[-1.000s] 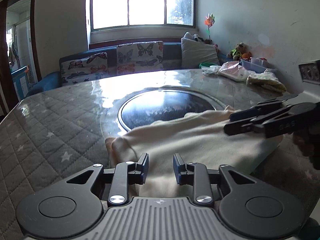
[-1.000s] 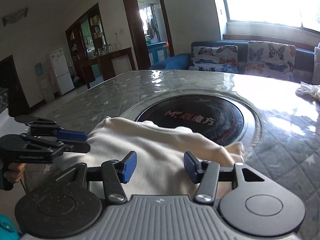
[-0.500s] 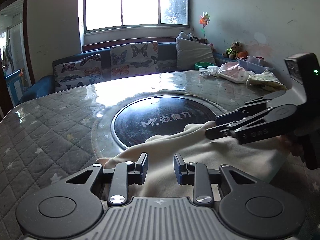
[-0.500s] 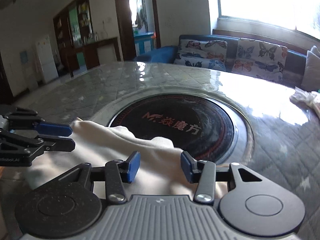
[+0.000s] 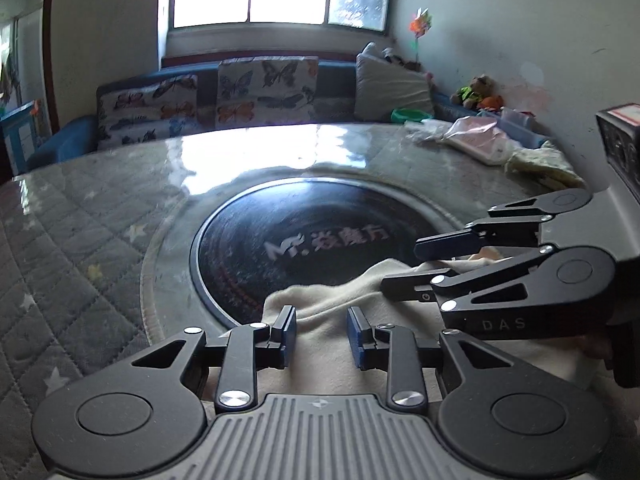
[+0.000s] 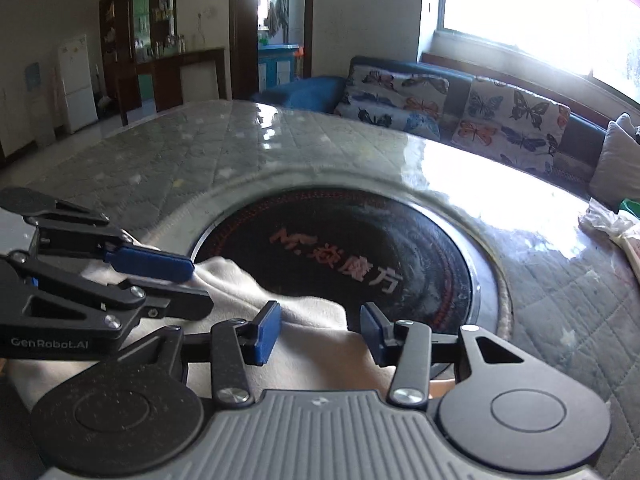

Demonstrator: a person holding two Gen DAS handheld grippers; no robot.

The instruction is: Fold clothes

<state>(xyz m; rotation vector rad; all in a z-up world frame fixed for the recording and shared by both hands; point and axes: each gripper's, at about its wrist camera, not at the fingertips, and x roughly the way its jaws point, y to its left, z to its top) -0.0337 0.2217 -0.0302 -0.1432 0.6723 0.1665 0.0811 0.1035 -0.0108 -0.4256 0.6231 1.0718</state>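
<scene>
A cream cloth (image 5: 332, 300) lies bunched at the near edge of the table, its far edge lapping onto the black round disc (image 5: 304, 240). My left gripper (image 5: 321, 336) is open just over the cloth, which shows between its blue pads. My right gripper (image 5: 404, 268) comes in from the right, also open, with a fold of cloth between its fingers. In the right wrist view the right gripper (image 6: 319, 332) hovers open above the cream cloth (image 6: 304, 312). The left gripper (image 6: 200, 288) sits close at the left, fingers apart over the cloth's edge.
The table (image 5: 80, 220) has a quilted grey cover under a glossy sheet. Bags and folded cloths (image 5: 492, 144) are piled at its far right. A sofa with butterfly cushions (image 5: 260, 88) stands behind, under the window. A doorway and a fridge (image 6: 76, 80) show beyond the table.
Both grippers have drawn closer together and nearer the table's edge. The cloth now lies more bunched and covers less of the black disc. Both grippers stay open.
</scene>
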